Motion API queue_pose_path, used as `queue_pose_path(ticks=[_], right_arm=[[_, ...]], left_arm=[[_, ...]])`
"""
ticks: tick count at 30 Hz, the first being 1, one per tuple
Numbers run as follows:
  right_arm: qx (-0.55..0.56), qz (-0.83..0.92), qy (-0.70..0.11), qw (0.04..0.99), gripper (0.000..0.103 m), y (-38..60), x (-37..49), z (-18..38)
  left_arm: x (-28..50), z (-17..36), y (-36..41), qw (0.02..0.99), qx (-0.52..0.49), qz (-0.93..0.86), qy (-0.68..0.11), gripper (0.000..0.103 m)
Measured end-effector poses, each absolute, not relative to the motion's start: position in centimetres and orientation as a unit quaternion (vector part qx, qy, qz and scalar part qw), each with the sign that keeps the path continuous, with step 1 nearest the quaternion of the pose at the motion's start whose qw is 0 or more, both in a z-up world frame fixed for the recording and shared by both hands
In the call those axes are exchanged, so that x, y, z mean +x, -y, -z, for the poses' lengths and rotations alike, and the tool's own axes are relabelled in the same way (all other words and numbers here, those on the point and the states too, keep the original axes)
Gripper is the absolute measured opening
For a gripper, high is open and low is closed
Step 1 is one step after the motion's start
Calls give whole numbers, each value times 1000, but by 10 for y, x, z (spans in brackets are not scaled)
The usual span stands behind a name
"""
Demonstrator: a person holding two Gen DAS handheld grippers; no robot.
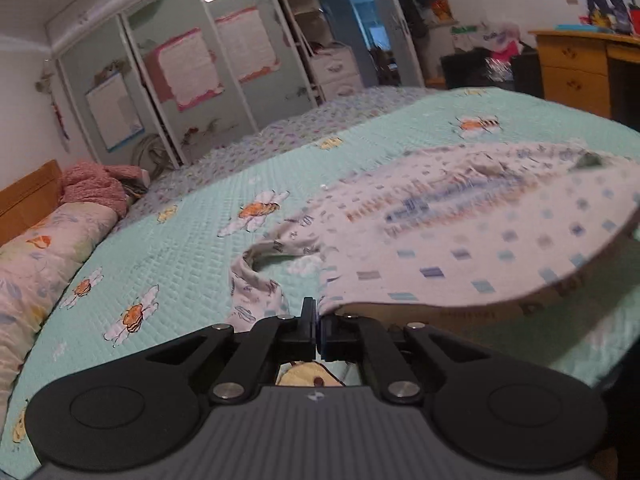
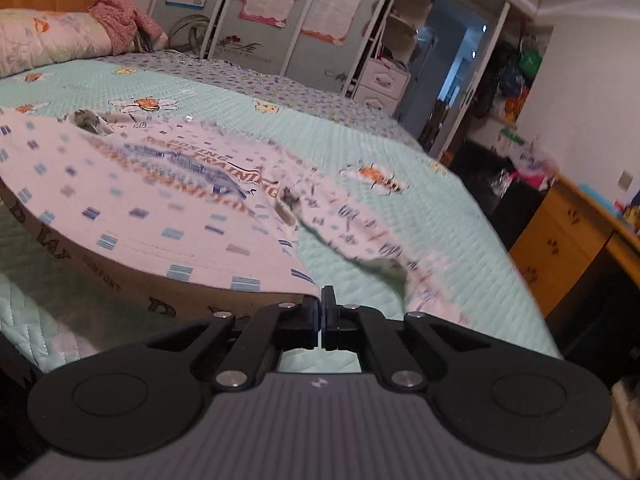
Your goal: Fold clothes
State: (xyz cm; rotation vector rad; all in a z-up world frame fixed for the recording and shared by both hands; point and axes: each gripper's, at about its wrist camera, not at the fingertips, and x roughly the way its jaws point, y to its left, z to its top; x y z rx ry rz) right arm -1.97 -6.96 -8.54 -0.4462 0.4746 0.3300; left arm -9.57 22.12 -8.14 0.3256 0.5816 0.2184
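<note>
Nearest: left gripper (image 1: 318, 320), jaws clenched on the near hem corner of the garment (image 1: 460, 236); right gripper (image 2: 322, 312), jaws likewise clenched on the opposite hem corner (image 2: 308, 294). Item held: one pale long-sleeved top with small blue and grey squares and an orange-and-blue chest print, the lettering only partly legible through blur. Position: hem raised off the bed (image 1: 168, 248) between the two grippers, so the underside band shows along the lifted edge; chest, collar (image 2: 86, 120) and both sleeves rest on the mint quilted cover with its bee motifs. One sleeve (image 1: 256, 276) curls in a loop just beside the left gripper; the other sleeve (image 2: 360, 232) trails away from the right gripper. Progress, as judged: early, with no crease yet laid; sleeves unfolded, body at full length, first fold from hem toward collar apparently in hand. Farther: a rolled floral quilt (image 1: 48, 248) and a pink knit (image 1: 96, 188) at the headboard end; wardrobe doors with posters (image 1: 188, 68); wooden desk (image 2: 568, 236) to the side. Not determinable: the garment's back, the near bed edge behind the gripper bodies, the persons' hands.
</note>
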Motion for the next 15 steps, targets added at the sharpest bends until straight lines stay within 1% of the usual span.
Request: queue_pose_path(ticks=[2, 4, 6, 10, 14, 15], right_arm=[[-226, -166, -247, 928, 1, 69, -14, 90], [-232, -170, -269, 919, 2, 68, -5, 103], [-228, -172, -286, 915, 2, 69, 1, 111], [-221, -176, -275, 919, 2, 68, -5, 107], [-216, -177, -281, 918, 2, 68, -7, 112], [-215, -176, -289, 916, 2, 68, -6, 116]], left_arm=[[-90, 102, -216, 922, 185, -106, -322, 2], [-82, 125, -218, 908, 179, -102, -365, 2], [-77, 134, -224, 899, 169, -114, -387, 2], [-87, 110, -223, 914, 172, -119, -346, 2], [-90, 110, -218, 913, 200, -110, -339, 2], [-89, 116, -221, 910, 193, -110, -351, 2]])
